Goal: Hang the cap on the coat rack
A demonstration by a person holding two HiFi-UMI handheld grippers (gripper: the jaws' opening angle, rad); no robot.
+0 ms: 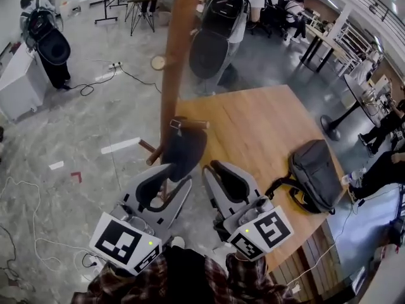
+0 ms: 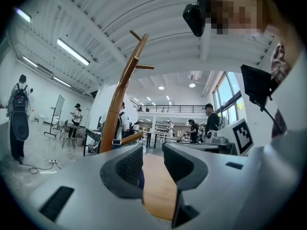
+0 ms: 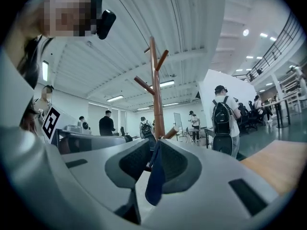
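- The right gripper (image 3: 154, 159) has its jaws closed onto a thin fold of dark blue fabric, which is an edge of the cap (image 3: 156, 181). The cloth stands upright between the pads and its loose end droops below them.
- The left gripper (image 2: 152, 162) has its jaws a little apart with nothing clamped. Bare wood shows through the gap, and a sliver of dark fabric sits just beside the inner face of one jaw.
- From above, both tools point at the cap (image 1: 185, 149). It hangs limp against the pole of the coat rack (image 1: 174, 62), right under a short lower peg (image 1: 193, 124). The rack stands at the left edge of the wooden table (image 1: 266, 125).
- I cannot tell whether the cap is properly seated over the peg or only draped against it.
- Judging by how it sags, the cap is light and soft and will fold and swing rather than hold its shape. A pinch on thin cloth could slip.
- The stiffer brim or the back strap would probably give surer control. The free left gripper (image 1: 166, 183) looks well placed to spread the crown open over the peg.
- Farther off, a grey backpack (image 1: 314, 173) lies near the table's right edge, well apart from the rack.
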